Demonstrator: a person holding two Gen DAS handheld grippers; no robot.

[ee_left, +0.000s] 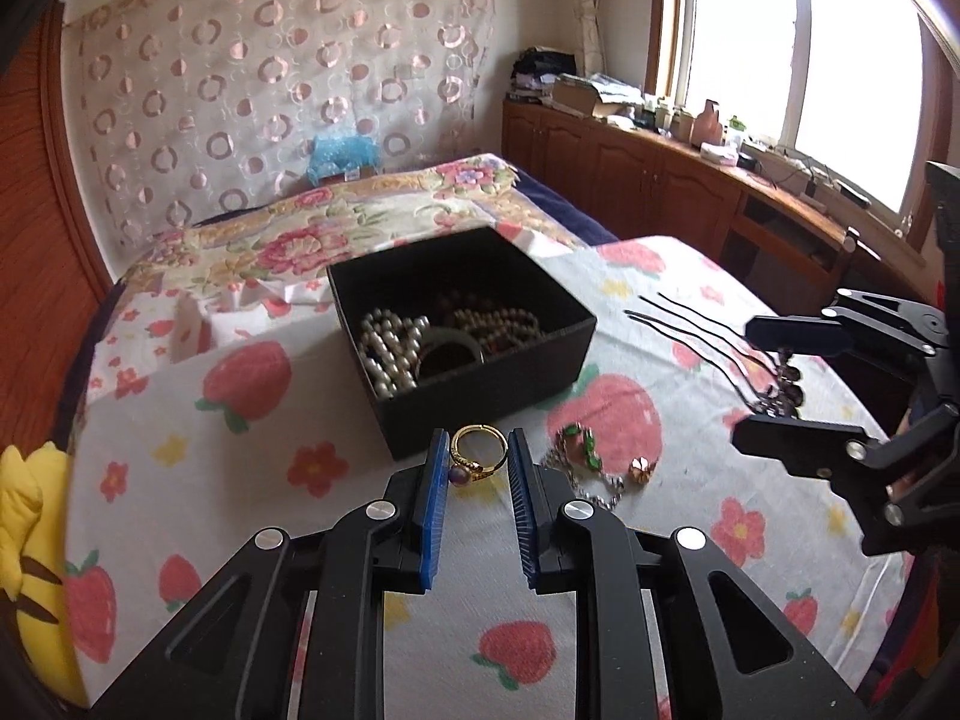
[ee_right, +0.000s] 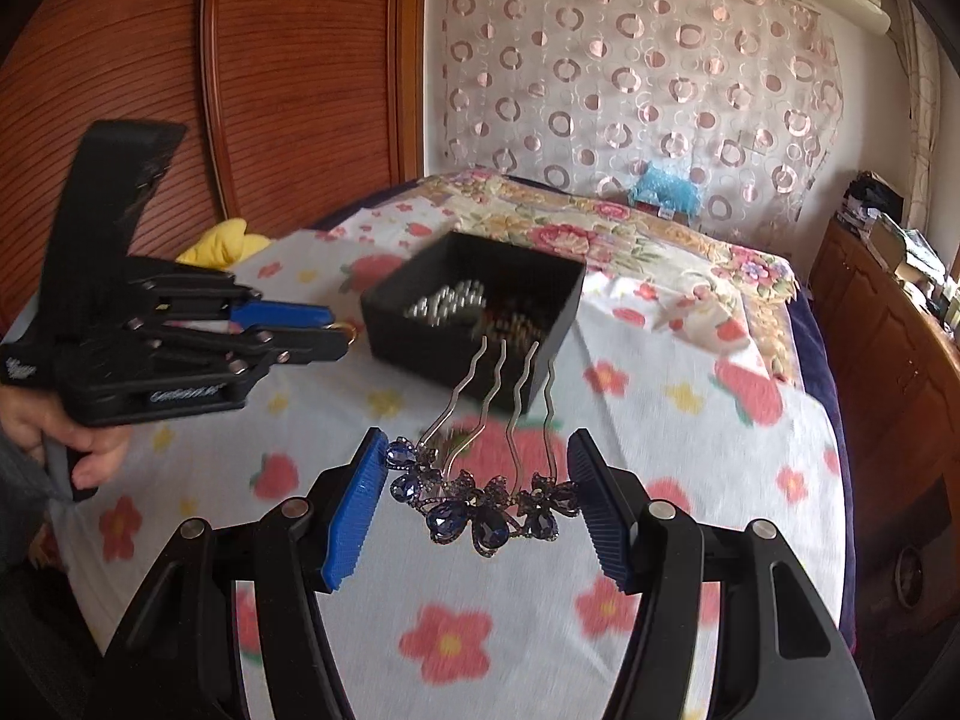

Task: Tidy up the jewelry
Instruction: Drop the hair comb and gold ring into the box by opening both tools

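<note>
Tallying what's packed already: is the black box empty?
No. The open black box already holds white pearl strands and darker bead strings.

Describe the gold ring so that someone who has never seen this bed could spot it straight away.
Start at the black box on the strawberry-print sheet. Just in front of its near corner, the gold ring sits between the blue pads of the left gripper. Unlike the green-stoned chain beside it, it is a plain gold band with one purple bead.

Box (ee_left: 492,387): black. Ring (ee_left: 478,455): gold, purple stone. Comb (ee_right: 480,507): dark blue gems. Sheet (ee_left: 252,468): white, red strawberry and flower print. Pearls (ee_left: 390,354): white.
</note>
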